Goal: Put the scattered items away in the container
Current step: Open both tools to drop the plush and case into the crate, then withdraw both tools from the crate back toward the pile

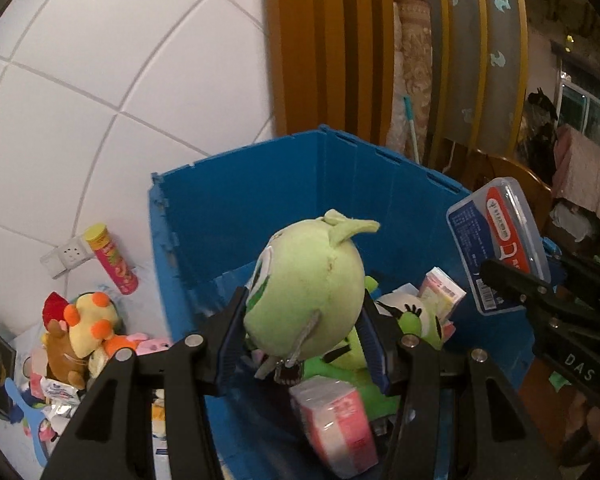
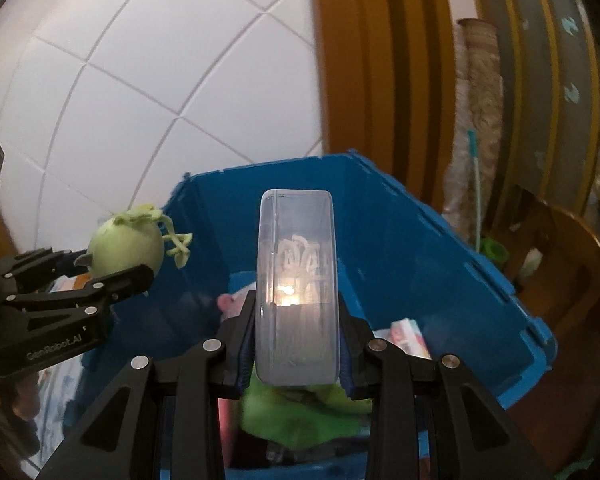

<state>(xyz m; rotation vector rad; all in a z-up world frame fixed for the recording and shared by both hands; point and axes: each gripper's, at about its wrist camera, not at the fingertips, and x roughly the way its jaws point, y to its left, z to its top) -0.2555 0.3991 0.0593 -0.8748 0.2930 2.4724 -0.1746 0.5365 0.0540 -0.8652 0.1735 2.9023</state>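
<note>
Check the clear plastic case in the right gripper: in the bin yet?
Not yet. The clear plastic case is clamped in the right gripper above the blue bin.

Dim, warm indoor light; strong fisheye bending.
We note glare on the clear case (image 2: 296, 292); right view softly blurred.

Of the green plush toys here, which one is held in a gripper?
The round pale-green plush, clamped in the left gripper above the blue bin. The brighter green plush with eyelashes lies loose inside the bin.
</note>
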